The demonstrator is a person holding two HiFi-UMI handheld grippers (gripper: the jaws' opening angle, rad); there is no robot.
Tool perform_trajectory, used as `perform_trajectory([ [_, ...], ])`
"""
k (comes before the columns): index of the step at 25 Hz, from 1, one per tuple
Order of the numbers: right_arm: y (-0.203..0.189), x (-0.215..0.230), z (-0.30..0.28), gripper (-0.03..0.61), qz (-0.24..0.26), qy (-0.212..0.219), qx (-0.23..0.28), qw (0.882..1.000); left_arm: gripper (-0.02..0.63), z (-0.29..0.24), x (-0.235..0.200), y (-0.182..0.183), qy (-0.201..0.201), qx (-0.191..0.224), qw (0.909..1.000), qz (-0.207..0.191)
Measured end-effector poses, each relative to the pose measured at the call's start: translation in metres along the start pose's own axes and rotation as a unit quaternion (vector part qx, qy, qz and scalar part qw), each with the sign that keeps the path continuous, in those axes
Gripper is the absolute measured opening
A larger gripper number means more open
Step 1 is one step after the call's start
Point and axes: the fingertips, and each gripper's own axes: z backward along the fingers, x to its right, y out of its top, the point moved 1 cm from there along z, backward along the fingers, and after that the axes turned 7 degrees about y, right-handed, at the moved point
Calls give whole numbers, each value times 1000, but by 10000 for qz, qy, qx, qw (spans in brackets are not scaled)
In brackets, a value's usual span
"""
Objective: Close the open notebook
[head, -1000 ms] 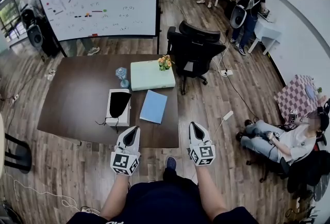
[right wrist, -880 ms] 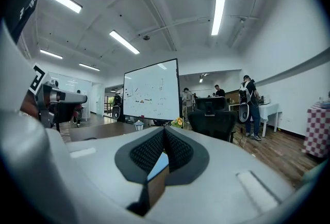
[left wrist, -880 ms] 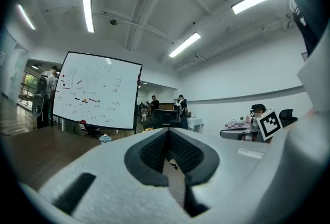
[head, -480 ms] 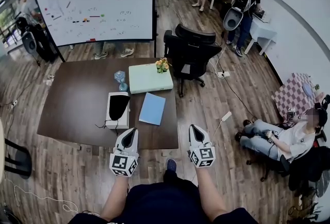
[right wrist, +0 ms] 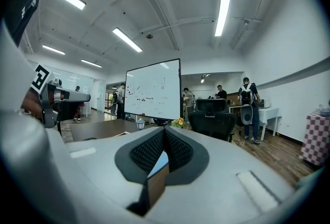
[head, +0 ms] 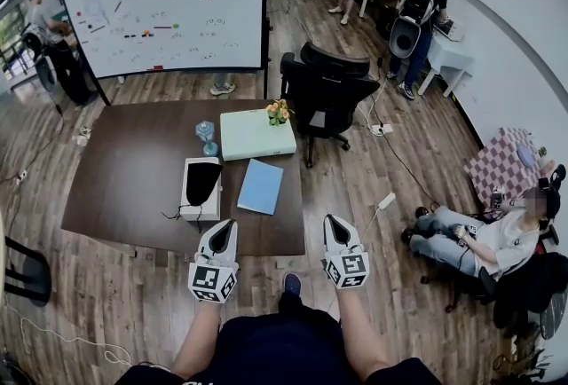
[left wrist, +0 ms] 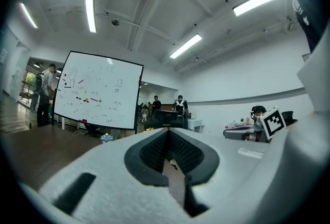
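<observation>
A light blue notebook (head: pixel 261 186) lies flat on the dark brown table (head: pixel 124 170), near its front right corner; I see one blue face and cannot tell whether it is open. My left gripper (head: pixel 224 227) hovers over the table's near edge, just short of the notebook, its jaws shut and empty. My right gripper (head: pixel 332 222) hangs beyond the table's right corner, over the floor, also shut and empty. In the left gripper view the jaws (left wrist: pixel 167 134) meet at the tips. In the right gripper view the jaws (right wrist: pixel 164 132) meet too, with a blue patch of the notebook (right wrist: pixel 157 162) behind them.
A white box (head: pixel 202 190) holding a black item sits left of the notebook. Behind stand a mint green box (head: pixel 257 133), a small flower pot (head: pixel 279 112) and a blue glass (head: pixel 207 135). A black office chair (head: pixel 328 90), a whiteboard (head: pixel 160 2) and several people surround the table.
The head view has shifted a little, so the table sits slightly farther left. Both grippers keep their places and stay shut. People in the background have walked on.
</observation>
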Motion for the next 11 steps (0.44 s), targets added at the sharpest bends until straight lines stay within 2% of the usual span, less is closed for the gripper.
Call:
perform_trajectory([
  [11, 0, -11, 2, 5, 100, 168, -27, 9998, -14, 8, 1, -6, 15, -51, 10000, 28],
])
